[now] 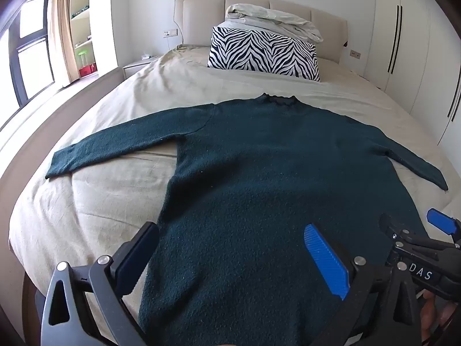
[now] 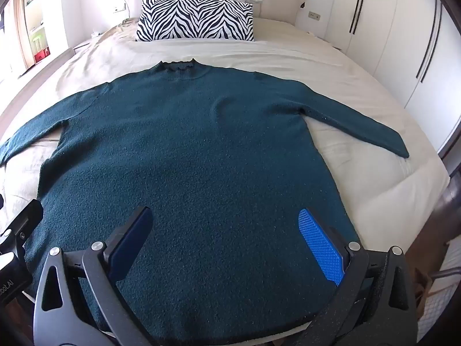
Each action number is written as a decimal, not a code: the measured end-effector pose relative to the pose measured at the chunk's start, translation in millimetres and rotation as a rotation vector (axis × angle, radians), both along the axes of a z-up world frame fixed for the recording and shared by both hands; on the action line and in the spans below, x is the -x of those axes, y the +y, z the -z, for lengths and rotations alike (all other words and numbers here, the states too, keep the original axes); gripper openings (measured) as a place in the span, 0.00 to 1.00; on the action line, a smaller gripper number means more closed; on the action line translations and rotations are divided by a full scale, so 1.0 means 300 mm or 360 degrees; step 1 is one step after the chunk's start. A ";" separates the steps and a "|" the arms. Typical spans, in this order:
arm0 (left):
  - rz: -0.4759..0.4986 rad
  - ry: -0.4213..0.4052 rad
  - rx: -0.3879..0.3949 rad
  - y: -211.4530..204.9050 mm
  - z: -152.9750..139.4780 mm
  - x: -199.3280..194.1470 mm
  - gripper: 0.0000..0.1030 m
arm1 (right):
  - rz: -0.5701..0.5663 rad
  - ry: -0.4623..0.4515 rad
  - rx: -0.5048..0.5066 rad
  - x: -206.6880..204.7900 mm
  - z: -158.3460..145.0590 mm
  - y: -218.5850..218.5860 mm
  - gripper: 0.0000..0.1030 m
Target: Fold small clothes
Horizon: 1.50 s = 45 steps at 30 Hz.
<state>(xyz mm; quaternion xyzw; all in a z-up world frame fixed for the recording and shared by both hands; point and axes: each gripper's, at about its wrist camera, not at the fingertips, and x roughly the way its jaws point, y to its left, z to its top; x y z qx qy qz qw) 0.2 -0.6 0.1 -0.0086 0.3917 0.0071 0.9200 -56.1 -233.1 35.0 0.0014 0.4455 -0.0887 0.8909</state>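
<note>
1. Two views; in the left wrist one we see our left gripper (image 1: 230, 255) spread wide and empty above the hem of a dark green sweater (image 1: 259, 173), which lies flat on the bed (image 1: 115, 109), sleeves out. The right gripper (image 1: 415, 225) shows at the right edge.
2. From the right wrist, our right gripper (image 2: 227, 236) hangs open over the sweater (image 2: 187, 144), near a zebra-print pillow (image 2: 196, 20).

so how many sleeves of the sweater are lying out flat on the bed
2. The left sleeve stretches toward the window side; the right sleeve stretches toward the wardrobe side. Neither is folded in yet.
</note>
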 end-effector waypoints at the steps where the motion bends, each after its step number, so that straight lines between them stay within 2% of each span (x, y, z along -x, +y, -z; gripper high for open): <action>1: 0.0002 -0.0003 -0.0005 -0.002 0.000 0.000 1.00 | -0.0001 0.0000 -0.0001 0.000 0.000 0.001 1.00; 5: -0.0006 0.0012 0.0027 0.009 0.008 0.004 1.00 | -0.0001 0.0000 -0.0004 -0.003 -0.001 0.004 1.00; 45: -0.0016 0.0034 0.0036 0.014 0.036 0.011 1.00 | 0.0002 0.0021 -0.0005 0.000 0.032 0.017 1.00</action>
